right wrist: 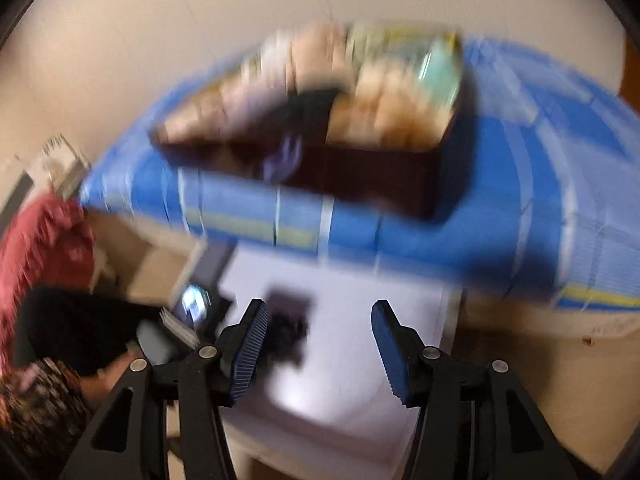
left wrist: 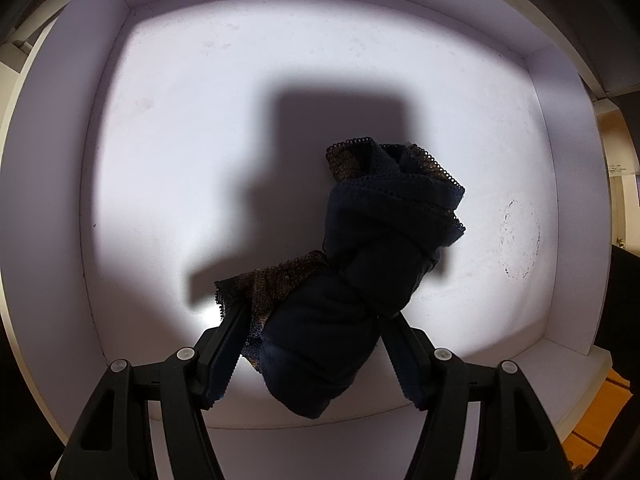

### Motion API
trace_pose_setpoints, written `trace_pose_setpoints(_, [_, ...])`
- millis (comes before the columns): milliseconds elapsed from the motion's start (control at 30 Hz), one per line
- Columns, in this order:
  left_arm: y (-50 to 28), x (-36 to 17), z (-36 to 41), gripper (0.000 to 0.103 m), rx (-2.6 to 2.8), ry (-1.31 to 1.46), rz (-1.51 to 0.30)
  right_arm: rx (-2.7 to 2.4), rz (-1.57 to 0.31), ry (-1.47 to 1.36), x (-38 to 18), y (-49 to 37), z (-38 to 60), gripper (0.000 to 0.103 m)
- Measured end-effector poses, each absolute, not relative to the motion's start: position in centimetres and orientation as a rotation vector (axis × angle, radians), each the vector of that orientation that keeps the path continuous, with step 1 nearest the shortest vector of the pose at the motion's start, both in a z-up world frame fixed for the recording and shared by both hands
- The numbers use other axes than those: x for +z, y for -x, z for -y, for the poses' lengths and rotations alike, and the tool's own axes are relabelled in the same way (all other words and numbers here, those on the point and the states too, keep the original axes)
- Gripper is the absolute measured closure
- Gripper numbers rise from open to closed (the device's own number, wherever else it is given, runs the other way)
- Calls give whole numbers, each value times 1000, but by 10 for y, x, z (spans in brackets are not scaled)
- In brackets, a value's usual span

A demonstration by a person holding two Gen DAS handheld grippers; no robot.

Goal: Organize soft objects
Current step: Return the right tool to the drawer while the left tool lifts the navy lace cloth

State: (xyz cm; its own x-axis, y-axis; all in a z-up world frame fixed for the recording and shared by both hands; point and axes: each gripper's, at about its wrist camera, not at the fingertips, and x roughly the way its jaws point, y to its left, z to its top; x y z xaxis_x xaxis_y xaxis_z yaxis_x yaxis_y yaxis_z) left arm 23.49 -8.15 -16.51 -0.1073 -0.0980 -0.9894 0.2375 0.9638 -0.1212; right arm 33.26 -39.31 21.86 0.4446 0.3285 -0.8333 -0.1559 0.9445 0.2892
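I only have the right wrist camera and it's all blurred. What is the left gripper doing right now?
Observer: The left gripper is shut on a rolled dark navy cloth with lace trim.
Operator: Where is it holding that?
Observer: Inside a white box, above its floor; the gripper's shadow falls on the floor.
Operator: Anything else in that box?
Observer: No other cloth shows, only a faint ring mark on the floor at the right.
Operator: And my right gripper?
Observer: The right gripper is open and holds nothing.
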Motion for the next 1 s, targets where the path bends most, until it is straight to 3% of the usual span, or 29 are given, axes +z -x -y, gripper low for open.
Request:
trace_pose_setpoints(133, [-232,-162,83,39,-282,-124,-1648,250,-1292,-119,164,-341,376,47])
trace_pose_setpoints(300, [-230,-159,83,56,-282,-149,-1634,149,-1545,-199,95,-341,378,46])
trace_pose_setpoints(433, [-228,-155,78,63,-290,-105,-1630,94,-1674,-337,60,-335,388,29])
trace_pose_setpoints(1000, [-209,-102,87,69,-244,-211,-1453,100,-1699,-285,46,-321,379,26])
